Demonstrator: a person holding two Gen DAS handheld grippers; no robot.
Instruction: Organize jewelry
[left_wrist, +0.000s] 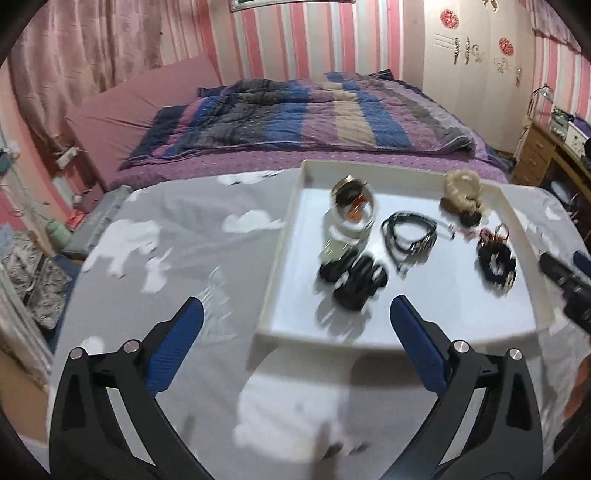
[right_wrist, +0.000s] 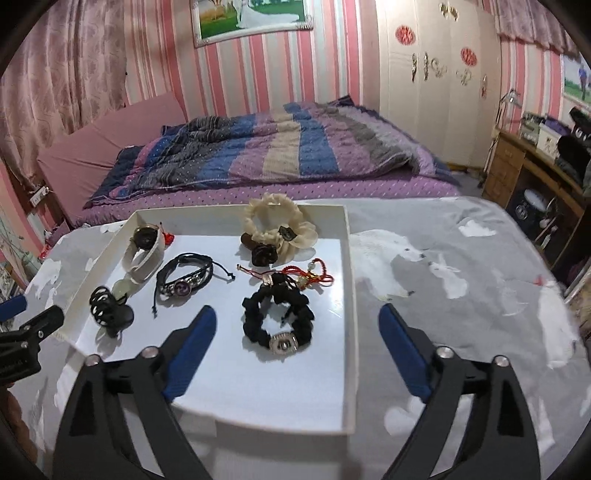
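Note:
A shallow white tray (right_wrist: 347, 280) sits on a grey cloth-covered table and holds the jewelry. In it lie a black scrunchie (right_wrist: 277, 322) with a metal charm, a black cord bracelet (right_wrist: 184, 277), a black hair claw (right_wrist: 110, 313), a white wristwatch (right_wrist: 144, 254), a cream scrunchie (right_wrist: 275, 225) and a red string charm (right_wrist: 295, 275). My right gripper (right_wrist: 297, 314) is open and empty, above the tray's near half, just short of the black scrunchie. My left gripper (left_wrist: 297, 308) is open and empty over the tray's (left_wrist: 284, 258) near left corner, short of the hair claw (left_wrist: 356, 280).
The grey cloth (right_wrist: 461, 295) with white animal prints covers the table around the tray. A bed with a striped quilt (right_wrist: 277, 155) lies beyond the table. A wooden desk (right_wrist: 517, 166) stands at the right. A white wardrobe (right_wrist: 436, 81) stands behind.

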